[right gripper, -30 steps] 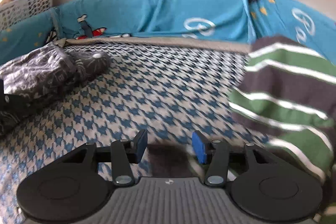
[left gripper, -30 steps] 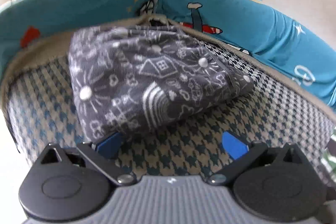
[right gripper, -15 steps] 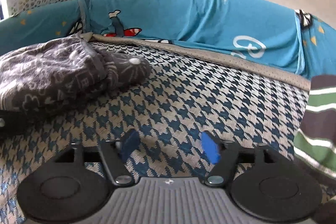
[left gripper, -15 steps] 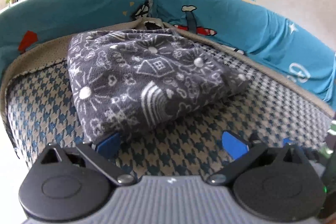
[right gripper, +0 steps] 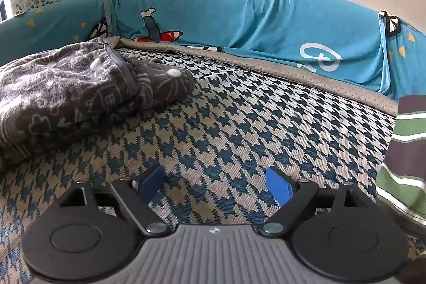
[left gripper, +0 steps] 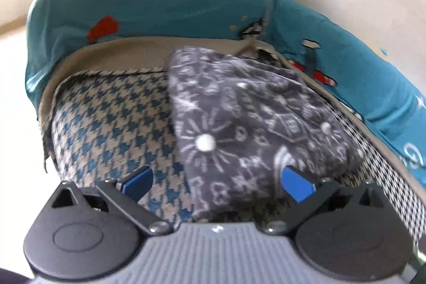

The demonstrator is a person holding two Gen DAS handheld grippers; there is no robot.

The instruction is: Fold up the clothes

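Left claw (left gripper: 217,181) shifted, open astride grey garment (left gripper: 255,124), right claw (right gripper: 215,184) just opened, empty, striped garment (right gripper: 407,151) beside

Grey doodle-print garment (left gripper: 255,124), blue-beige houndstooth mat (right gripper: 239,129), green-striped garment (right gripper: 407,151)

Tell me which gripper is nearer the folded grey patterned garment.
Left. The left gripper hangs open right over the grey garment's near corner. The right gripper is open over bare houndstooth cover, the garment off to its left.
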